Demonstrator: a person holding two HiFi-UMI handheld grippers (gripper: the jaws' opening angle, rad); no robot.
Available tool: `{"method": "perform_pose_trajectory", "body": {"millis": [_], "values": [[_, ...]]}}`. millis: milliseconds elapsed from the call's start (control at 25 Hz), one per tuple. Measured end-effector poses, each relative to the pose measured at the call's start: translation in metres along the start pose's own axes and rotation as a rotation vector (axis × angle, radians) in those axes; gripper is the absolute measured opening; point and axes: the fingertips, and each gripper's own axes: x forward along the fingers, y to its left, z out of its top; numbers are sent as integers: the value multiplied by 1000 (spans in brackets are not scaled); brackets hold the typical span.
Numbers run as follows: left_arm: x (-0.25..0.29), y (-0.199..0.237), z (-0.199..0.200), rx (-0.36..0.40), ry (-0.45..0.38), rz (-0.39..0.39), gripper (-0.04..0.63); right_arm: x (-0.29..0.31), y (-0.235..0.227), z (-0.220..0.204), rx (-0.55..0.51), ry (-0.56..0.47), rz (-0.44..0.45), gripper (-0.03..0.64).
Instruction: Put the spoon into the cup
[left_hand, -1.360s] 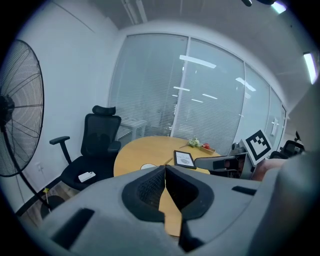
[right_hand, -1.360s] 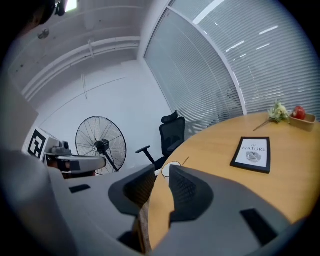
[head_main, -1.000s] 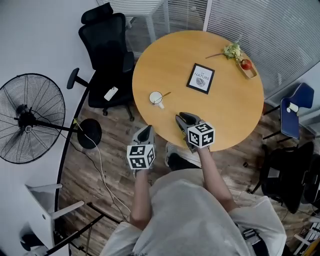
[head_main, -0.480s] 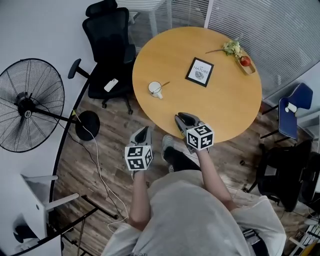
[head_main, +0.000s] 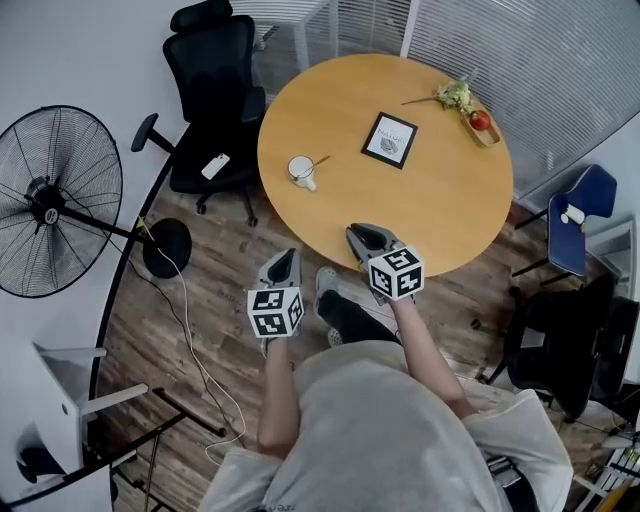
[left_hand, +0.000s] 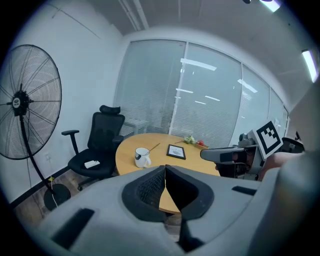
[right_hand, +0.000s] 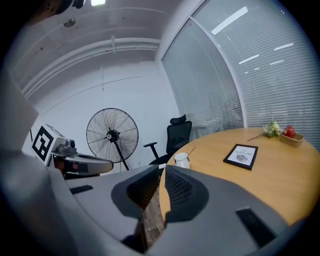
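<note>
A white cup (head_main: 300, 169) stands on the left part of the round wooden table (head_main: 440, 210). A spoon (head_main: 318, 161) rests in it, its handle sticking out toward the right. The left gripper view shows the cup (left_hand: 142, 157) and the spoon (left_hand: 153, 147) far ahead; in the right gripper view the cup (right_hand: 182, 160) is small. My left gripper (head_main: 284, 266) hangs over the floor, off the table's near edge, shut and empty. My right gripper (head_main: 366, 240) is over the near rim, also shut with nothing in it. Both are well short of the cup.
A framed picture (head_main: 389, 139) lies mid-table, and a tray with greenery and a red fruit (head_main: 472, 110) sits at the far right rim. A black office chair (head_main: 210, 90) with a phone (head_main: 214, 166) stands left, a floor fan (head_main: 50, 215) further left, a blue chair (head_main: 577, 213) right.
The view has drawn back a little from the table, so the cup and picture sit slightly further off. Both grippers stayed shut and hardly moved.
</note>
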Motion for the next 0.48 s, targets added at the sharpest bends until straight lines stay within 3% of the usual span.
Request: {"method": "perform_pose_trajectory", "body": {"millis": [480], "values": [[-8, -16, -15, -15, 6, 4, 9, -26, 0, -13, -5, -4, -10, -2]]}}
